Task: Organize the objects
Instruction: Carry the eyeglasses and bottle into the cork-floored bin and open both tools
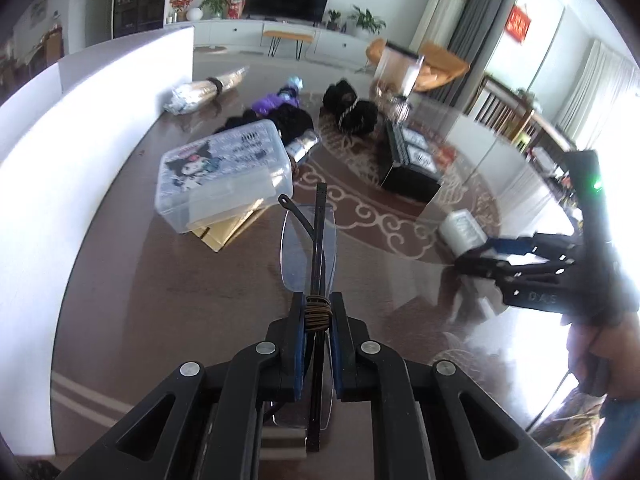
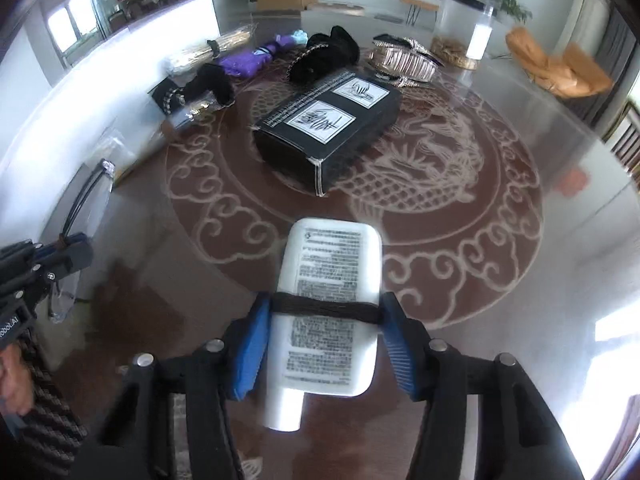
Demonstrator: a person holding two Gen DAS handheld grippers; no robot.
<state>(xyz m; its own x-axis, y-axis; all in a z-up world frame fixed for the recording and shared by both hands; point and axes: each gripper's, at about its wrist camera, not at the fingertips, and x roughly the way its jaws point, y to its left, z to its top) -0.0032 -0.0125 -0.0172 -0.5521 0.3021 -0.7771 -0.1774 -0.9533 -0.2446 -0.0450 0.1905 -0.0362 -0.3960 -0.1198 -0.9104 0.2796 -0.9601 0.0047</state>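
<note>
Mid-task, both my grippers loaded, nothing placed yet as far as I can judge.

My left gripper (image 1: pixel 316 312) is clamped on folded glasses (image 1: pixel 310 248), held above the table (image 1: pixel 120 304); my right gripper (image 2: pixel 322 316) pinches a white bottle (image 2: pixel 330 304) wrapped with a black band, also aloft. Left to sort: clear plastic box (image 1: pixel 224 172), black box (image 2: pixel 328 128), purple cloth (image 2: pixel 248 62), black pouches. Left view alone shows the plastic box clearly; right view alone shows the bottle's printed label and the full dragon pattern on the table.
</note>
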